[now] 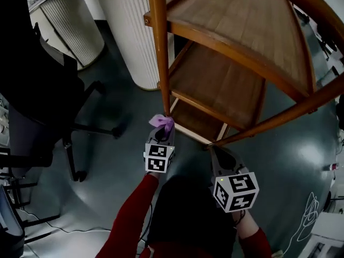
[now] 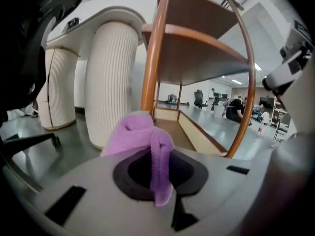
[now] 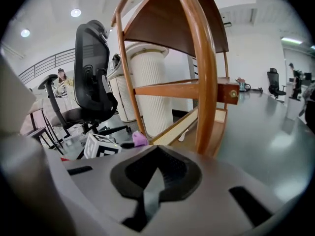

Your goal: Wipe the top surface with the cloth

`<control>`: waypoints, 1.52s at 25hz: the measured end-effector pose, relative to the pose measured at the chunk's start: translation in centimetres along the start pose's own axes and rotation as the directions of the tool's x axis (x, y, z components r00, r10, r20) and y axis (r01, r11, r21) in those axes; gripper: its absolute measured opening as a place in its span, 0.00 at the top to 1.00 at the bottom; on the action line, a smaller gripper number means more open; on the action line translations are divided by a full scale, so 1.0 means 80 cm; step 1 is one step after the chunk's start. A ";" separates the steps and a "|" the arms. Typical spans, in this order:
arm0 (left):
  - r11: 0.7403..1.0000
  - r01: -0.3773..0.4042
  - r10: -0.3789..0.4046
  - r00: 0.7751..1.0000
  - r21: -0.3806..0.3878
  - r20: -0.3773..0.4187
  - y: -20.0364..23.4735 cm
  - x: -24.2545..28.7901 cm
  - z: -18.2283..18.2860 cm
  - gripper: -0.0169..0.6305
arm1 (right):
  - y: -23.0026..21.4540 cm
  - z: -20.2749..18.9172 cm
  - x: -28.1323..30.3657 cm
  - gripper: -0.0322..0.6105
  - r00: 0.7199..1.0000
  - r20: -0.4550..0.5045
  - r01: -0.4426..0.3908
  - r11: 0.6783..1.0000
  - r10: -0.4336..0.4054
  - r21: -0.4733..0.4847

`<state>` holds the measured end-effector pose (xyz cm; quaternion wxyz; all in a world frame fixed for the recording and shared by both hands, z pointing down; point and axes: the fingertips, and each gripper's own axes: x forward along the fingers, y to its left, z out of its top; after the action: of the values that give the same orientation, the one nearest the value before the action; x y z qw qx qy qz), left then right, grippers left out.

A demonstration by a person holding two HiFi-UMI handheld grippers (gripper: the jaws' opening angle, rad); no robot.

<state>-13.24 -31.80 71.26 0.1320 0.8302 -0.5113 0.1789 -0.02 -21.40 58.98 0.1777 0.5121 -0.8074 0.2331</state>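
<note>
Chair (image 1: 54,112), black and on castors, stands at the far left on the dark grey floor (image 1: 118,165), and beside it rises a white ribbed column (image 1: 131,31). Next comes the left gripper (image 1: 161,132), held by an arm in a red sleeve (image 1: 129,219); its jaws are closed on a purple cloth (image 2: 147,141), which bunches up above the jaw tips and drapes down between them. The cloth sits low, close to the front left post (image 1: 159,47) of a wooden shelf unit and near the corner of its lowest shelf (image 1: 199,120). That unit has three tiers framed by curved orange-brown rails; its top surface (image 1: 242,20) is bare wood and lies well apart from the cloth, nearer the head camera. To the right, the right gripper (image 1: 221,153) points at the lowest shelf's other front corner, its jaws brought together with nothing between them. Its own view shows the left gripper's marker cube (image 3: 101,146) and a bit of the purple cloth beside a post. Far right, a thin cable (image 1: 312,214) loops on the floor.
</note>
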 end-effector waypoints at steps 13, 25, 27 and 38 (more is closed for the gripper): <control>0.999 -0.026 0.018 0.972 -0.034 -0.235 0.018 0.064 -0.113 0.90 | 0.004 -0.010 0.010 0.95 0.999 -0.042 -0.012 1.000 0.011 -0.018; 0.967 0.166 -0.024 0.815 -0.194 0.579 -0.034 -0.233 0.339 0.90 | 0.008 0.040 -0.035 0.95 0.992 0.121 -0.036 0.999 0.033 0.022; 0.980 0.196 -0.115 0.702 -0.036 0.703 -0.074 -0.293 0.434 0.90 | -0.002 0.044 -0.051 0.95 0.989 0.146 -0.023 0.999 0.017 0.040; 0.917 0.164 -0.393 0.536 0.365 0.747 -0.263 -0.363 0.609 0.90 | -0.031 0.099 -0.140 0.95 0.958 0.274 0.085 0.996 -0.080 -0.007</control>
<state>1.50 -18.81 14.06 -0.1937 0.8999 -0.3474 -0.1786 6.50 -18.42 46.97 0.0788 0.5709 -0.8042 0.1450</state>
